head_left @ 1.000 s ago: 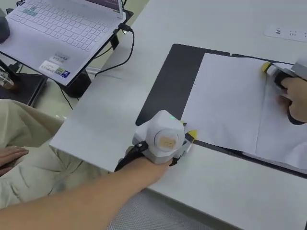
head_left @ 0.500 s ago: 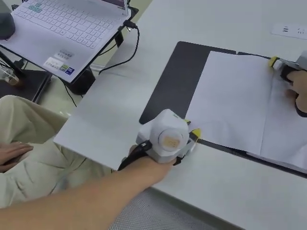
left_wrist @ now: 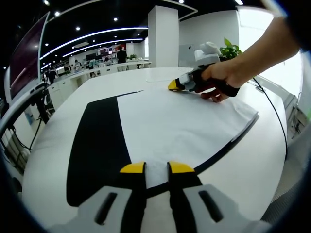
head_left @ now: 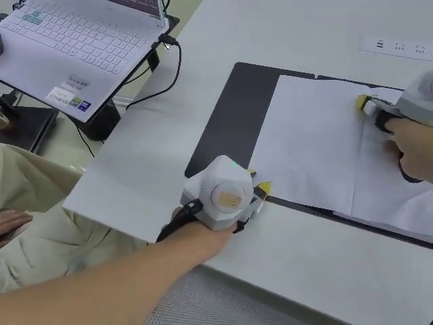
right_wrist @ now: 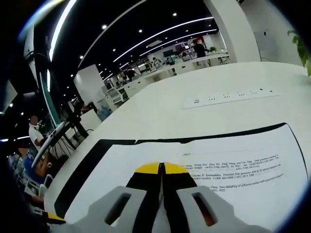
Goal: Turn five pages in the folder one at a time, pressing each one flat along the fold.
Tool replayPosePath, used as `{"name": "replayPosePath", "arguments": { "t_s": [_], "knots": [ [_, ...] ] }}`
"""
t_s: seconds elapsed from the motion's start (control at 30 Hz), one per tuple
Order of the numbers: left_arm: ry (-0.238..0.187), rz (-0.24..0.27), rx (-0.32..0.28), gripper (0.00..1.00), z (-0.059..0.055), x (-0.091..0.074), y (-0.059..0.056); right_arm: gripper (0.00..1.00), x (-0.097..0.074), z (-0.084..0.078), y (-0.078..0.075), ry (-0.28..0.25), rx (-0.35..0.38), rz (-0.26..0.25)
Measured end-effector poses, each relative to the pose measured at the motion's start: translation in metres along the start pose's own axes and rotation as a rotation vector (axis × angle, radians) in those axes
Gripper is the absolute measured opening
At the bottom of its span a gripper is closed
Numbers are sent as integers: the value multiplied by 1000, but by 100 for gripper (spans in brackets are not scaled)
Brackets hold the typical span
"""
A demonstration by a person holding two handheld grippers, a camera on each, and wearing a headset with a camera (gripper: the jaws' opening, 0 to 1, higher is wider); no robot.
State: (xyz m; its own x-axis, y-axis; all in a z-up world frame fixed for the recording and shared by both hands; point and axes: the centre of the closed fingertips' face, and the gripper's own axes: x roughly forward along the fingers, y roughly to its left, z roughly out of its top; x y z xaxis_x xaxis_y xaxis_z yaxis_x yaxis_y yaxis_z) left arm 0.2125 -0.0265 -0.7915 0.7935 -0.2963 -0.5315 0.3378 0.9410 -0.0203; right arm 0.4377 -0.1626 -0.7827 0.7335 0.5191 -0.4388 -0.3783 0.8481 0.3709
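A: Where is the folder, and how does it lie?
B: Open flat on the smooth white table, right of centre in the head view. The cover is matte black and rectangular, with thin white sheets on it. The spread's long side runs left to right across the table. The fold runs away from the person, slightly slanted.
A: Pages?
B: The left page is blank and lies flat, with a black strip of cover bare at its left. The right page has small printed lines, too small to read.
A: State of the left gripper?
B: Yellow-tipped jaws a narrow gap apart at the left page's near corner, paper showing in the gap. Cannot tell if they touch the sheet.
A: And the right gripper?
B: Jaws together, nothing between them. The tip is down on the paper beside the fold's far end.
A: Surroundings?
B: A white laptop with a black cable sits off the table's left edge. A white power strip lies beyond the folder.
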Motion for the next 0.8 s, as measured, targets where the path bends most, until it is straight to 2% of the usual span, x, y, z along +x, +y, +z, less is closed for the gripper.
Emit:
{"name": "replayPosePath", "arguments": {
  "t_s": [0.13, 0.23, 0.37, 0.43, 0.6, 0.8],
  "knots": [
    [0, 0, 2, 15, 0, 0, 0, 0, -7, -6, 4, 7, 1, 9],
    [0, 0, 1, 15, 0, 0, 0, 0, -24, -12, 17, 8, -6, 14],
    [0, 1, 0, 15, -1, 0, 0, 0, -30, -19, 20, 9, -13, 22],
    [0, 0, 1, 15, 0, 0, -1, 0, -39, -22, 27, 9, -21, 26],
    [-1, 0, 2, 15, 0, 0, -1, 0, -57, -25, 34, -4, -15, 21],
    [-2, 0, 5, 15, 0, -1, 0, 0, -77, -36, 47, 21, -30, 32]
  ]
}}
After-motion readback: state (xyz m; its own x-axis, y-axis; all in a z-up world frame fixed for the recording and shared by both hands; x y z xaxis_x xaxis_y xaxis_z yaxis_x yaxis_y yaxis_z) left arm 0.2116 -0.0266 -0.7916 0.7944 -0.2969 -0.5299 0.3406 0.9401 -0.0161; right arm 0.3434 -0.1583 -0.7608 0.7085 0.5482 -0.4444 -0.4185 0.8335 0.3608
